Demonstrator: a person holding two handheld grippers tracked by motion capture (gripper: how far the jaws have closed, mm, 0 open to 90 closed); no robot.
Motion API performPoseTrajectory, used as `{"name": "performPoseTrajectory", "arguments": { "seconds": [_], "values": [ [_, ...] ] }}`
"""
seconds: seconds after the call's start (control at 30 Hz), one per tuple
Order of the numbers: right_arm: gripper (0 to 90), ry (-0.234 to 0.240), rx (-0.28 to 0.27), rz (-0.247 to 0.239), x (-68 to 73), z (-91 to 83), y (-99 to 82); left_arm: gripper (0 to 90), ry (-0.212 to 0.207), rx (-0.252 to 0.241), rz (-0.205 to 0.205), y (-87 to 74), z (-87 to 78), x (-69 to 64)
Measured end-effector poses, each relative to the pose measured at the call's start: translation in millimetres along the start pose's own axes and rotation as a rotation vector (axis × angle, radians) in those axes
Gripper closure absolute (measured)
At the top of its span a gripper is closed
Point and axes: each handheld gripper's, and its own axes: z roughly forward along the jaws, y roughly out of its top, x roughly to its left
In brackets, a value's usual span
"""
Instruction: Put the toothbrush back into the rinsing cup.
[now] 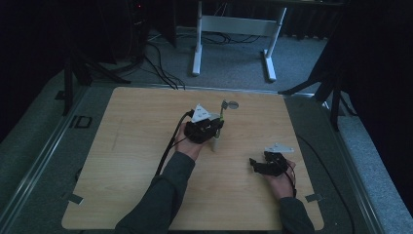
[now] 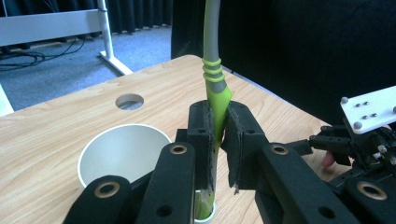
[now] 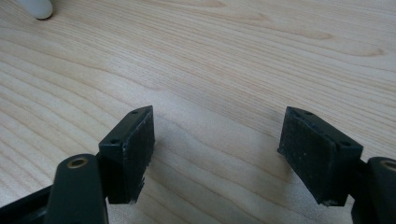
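My left gripper (image 2: 218,128) is shut on the green handle of a green-and-grey utensil (image 2: 215,88), which stands upright with its grey stem rising out of the top of the left gripper view. Its lower end drops behind the jaws towards a small white rim (image 2: 207,216). Just to the left of the jaws lies a white cup (image 2: 119,151) with its mouth facing me. In the high view the left gripper (image 1: 213,127) sits mid-table with the utensil (image 1: 222,114) and the cup (image 1: 214,144) by it. My right gripper (image 3: 217,140) is open over bare wood, at the front right (image 1: 255,166).
The wooden table (image 1: 136,161) has a round hole (image 1: 233,104) near its far edge, also visible as a hole (image 2: 129,101) past the cup. A white desk frame (image 1: 234,29) stands on the carpet beyond. The right gripper (image 2: 359,140) lies off to the side.
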Motion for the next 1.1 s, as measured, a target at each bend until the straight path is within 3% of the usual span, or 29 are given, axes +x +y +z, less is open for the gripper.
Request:
{"name": "performPoseTrajectory", "arguments": {
  "seconds": [0.67, 0.7, 0.77, 0.83, 0.93, 1.1],
  "values": [
    [26.2, 0.000, 0.000, -0.002, -0.1, 0.1, -0.1, 79.6, 0.008, 0.071, 0.030, -9.1, -2.9, 2.0],
    [26.2, -0.001, 0.000, -0.001, -0.1, 0.0, -0.1, 73.2, -0.002, 0.076, 0.045, -9.6, -3.4, 1.0],
    [26.2, -0.001, 0.000, -0.001, -0.1, 0.0, -0.1, 55.7, 0.042, 0.106, 0.094, -11.2, -5.5, -4.8],
    [26.2, 0.000, -0.001, -0.002, -0.1, 0.1, -0.1, 45.6, 0.063, 0.115, 0.132, -13.6, -9.2, -8.8],
    [26.2, -0.001, 0.000, -0.002, -0.1, 0.1, 0.0, 39.1, 0.069, 0.122, 0.153, -14.2, -14.7, -10.2],
    [26.2, -0.001, 0.000, -0.002, 0.0, 0.1, -0.1, 37.3, 0.065, 0.112, 0.140, -12.9, -20.7, -8.2]
  ]
}}
